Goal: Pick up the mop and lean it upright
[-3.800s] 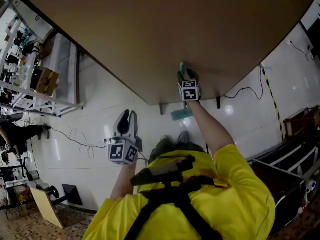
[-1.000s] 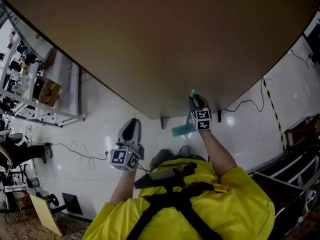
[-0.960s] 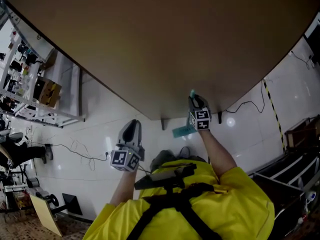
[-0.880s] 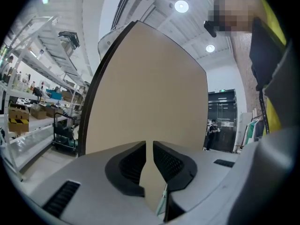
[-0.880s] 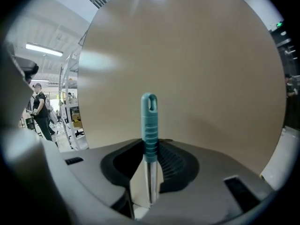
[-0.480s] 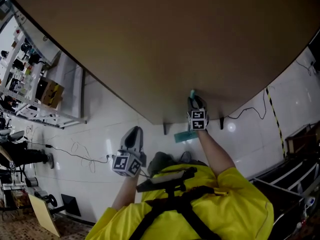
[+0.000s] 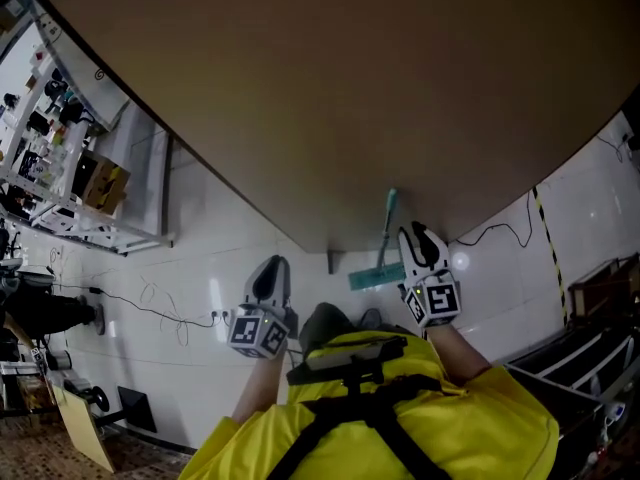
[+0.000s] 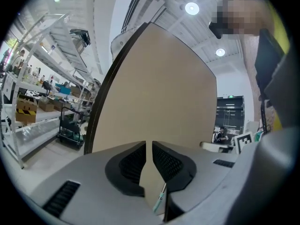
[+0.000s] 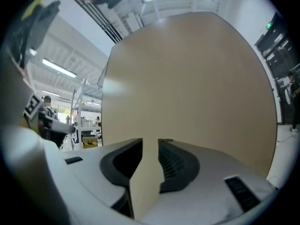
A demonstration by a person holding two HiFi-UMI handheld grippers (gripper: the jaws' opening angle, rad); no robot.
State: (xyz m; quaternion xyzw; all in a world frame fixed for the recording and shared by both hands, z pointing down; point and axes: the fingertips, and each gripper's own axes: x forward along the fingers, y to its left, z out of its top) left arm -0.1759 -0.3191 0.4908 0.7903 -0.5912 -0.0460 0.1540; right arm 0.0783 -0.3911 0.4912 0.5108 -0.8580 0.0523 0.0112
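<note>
The right hand-held gripper [image 7: 420,238] has just been opening its jaws and holds nothing, just clear of the mop [image 7: 387,230]. The mop leans upright against the brown board [image 7: 330,98], so the task looks done. The left hand-held gripper [image 7: 272,268] is empty, jaws a slit apart.

Both arms reach forward. The grey left gripper [image 7: 270,266] keeps its jaws a narrow slit apart, empty; the grey right gripper [image 7: 421,236] has just been opening its jaws, nothing between them.
</note>
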